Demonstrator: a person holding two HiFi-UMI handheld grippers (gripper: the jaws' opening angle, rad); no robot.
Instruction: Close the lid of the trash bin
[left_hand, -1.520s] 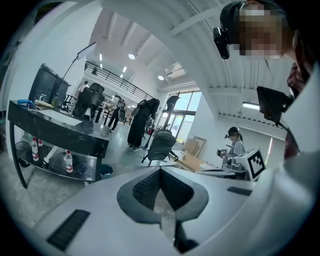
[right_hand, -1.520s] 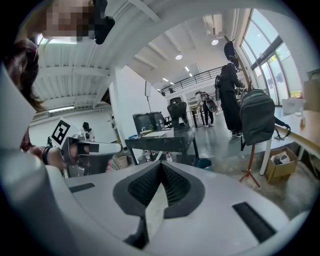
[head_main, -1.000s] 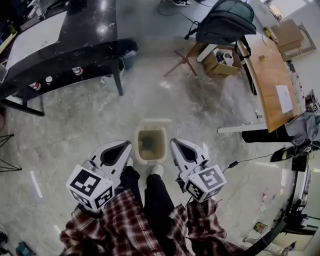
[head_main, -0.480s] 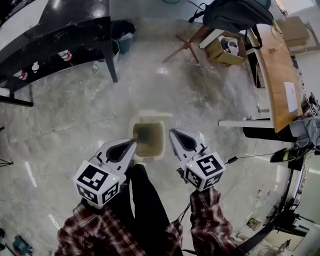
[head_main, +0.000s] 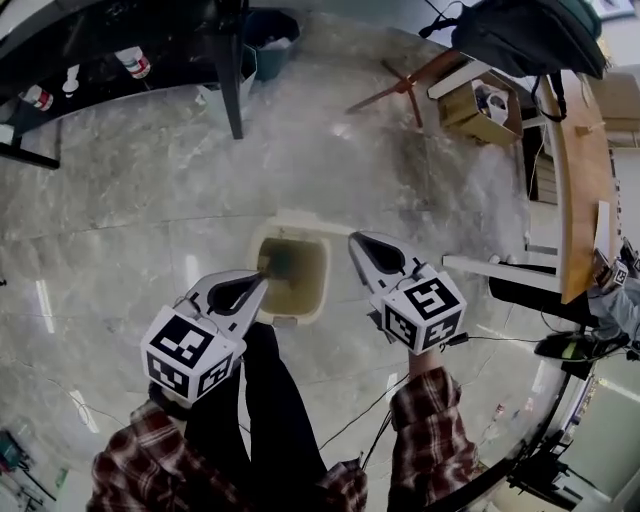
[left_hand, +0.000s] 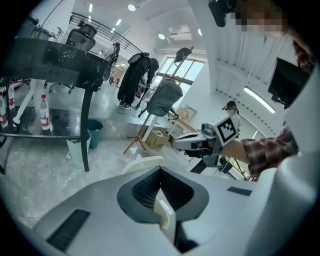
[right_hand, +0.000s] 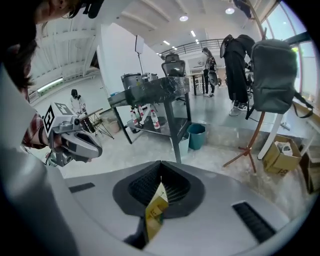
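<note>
The cream trash bin (head_main: 322, 290) stands open on the marble floor, its brownish inside showing. Its lid (head_main: 290, 219) is raised at the far rim and also shows as a pale lid (left_hand: 144, 162) in the left gripper view. My left gripper (head_main: 262, 277) hovers at the bin's near left rim. My left gripper (left_hand: 160, 172) is shut on a small cream scrap (left_hand: 165, 215). The right gripper (head_main: 355, 241) is just right of the bin. In its own view the right gripper (right_hand: 161, 178) is shut on a yellow-green packet (right_hand: 155, 212).
A black table (head_main: 150, 30) with bottles (head_main: 130, 62) under it stands far left, with a teal bin (head_main: 270, 25) and a white bin (head_main: 225, 85) beside its leg. A cardboard box (head_main: 485, 105), a backpack (head_main: 530, 35) and a wooden desk (head_main: 575, 150) are far right. A cable (head_main: 500, 337) crosses the floor.
The view has shifted forward, so the bin sits larger and nearer. Both grippers have come forward to flank it, the left tip now at the rim. The lid stays raised.
</note>
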